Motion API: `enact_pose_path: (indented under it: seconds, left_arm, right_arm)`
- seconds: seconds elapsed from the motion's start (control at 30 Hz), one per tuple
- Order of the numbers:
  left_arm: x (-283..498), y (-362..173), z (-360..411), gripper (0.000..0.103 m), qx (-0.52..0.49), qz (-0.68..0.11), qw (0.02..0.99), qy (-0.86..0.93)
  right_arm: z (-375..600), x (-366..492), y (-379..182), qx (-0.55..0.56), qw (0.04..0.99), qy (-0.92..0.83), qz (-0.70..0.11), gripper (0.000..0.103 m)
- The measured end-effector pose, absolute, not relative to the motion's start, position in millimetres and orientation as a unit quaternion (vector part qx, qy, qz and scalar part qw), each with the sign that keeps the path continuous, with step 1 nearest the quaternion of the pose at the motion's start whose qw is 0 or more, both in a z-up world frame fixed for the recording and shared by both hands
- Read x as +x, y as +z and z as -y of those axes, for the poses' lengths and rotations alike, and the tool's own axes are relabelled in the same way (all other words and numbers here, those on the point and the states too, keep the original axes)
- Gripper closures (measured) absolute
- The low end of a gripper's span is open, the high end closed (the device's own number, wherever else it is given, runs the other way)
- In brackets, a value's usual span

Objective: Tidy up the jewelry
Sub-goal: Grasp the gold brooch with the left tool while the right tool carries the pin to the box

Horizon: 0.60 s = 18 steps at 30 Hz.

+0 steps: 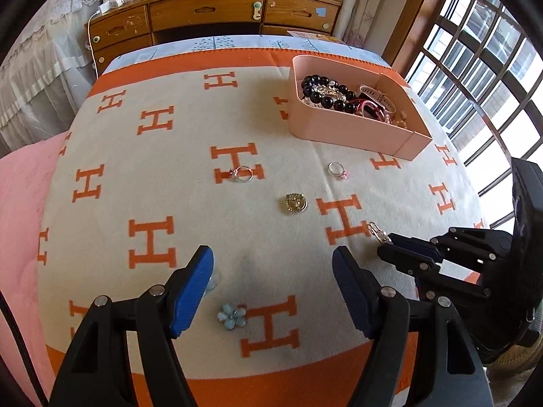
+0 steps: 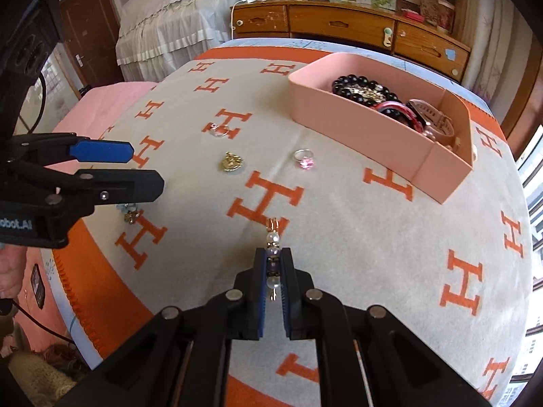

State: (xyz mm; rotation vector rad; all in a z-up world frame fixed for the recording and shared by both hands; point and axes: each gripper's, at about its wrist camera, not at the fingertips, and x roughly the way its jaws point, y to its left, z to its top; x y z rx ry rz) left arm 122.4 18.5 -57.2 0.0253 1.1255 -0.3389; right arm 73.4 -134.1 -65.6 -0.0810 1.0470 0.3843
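Right wrist view: right gripper (image 2: 274, 264) jaws clamped on a pearl bead charm (image 2: 273, 261) above the orange-patterned blanket (image 2: 356, 230); left gripper (image 1: 273, 264) jaws apart

This is a bedroom in a home: a bed with a blanket (image 1: 142, 176), a wooden dresser (image 1: 210, 13), and a big window (image 1: 475, 78).

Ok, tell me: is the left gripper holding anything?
No: the left gripper stands open with only blanket between its fingers.
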Motion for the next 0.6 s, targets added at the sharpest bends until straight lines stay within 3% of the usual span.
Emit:
enact_pose_path:
  seconds: [0.17, 0.3, 0.4, 0.6]
  left_arm:
    - [142.1, -69.7, 0.2, 0.033, -0.006, -0.541, 0.829, -0.142]
    - [152.7, -80.5, 15.3, 0.044, -0.002, -0.552, 0.825, -0.125]
    - [157.0, -87.9, 24.0, 0.059, 0.003, -0.558, 0.821, -0.115]
    - [159.8, -91.2, 36.2, 0.066, 0.023, -0.552, 0.828, -0.094]
  right_arm:
    - [161.9, 75.8, -62.7, 0.004, 0.855, 0.170, -0.490, 0.096]
    - [178.0, 77.9, -59.6, 0.021, 0.860, 0.167, -0.482, 0.096]
    - [186.5, 79.0, -56.4, 0.030, 0.863, 0.168, -0.475, 0.096]
    - [196.7, 78.9, -54.0, 0.037, 0.866, 0.174, -0.466, 0.096]
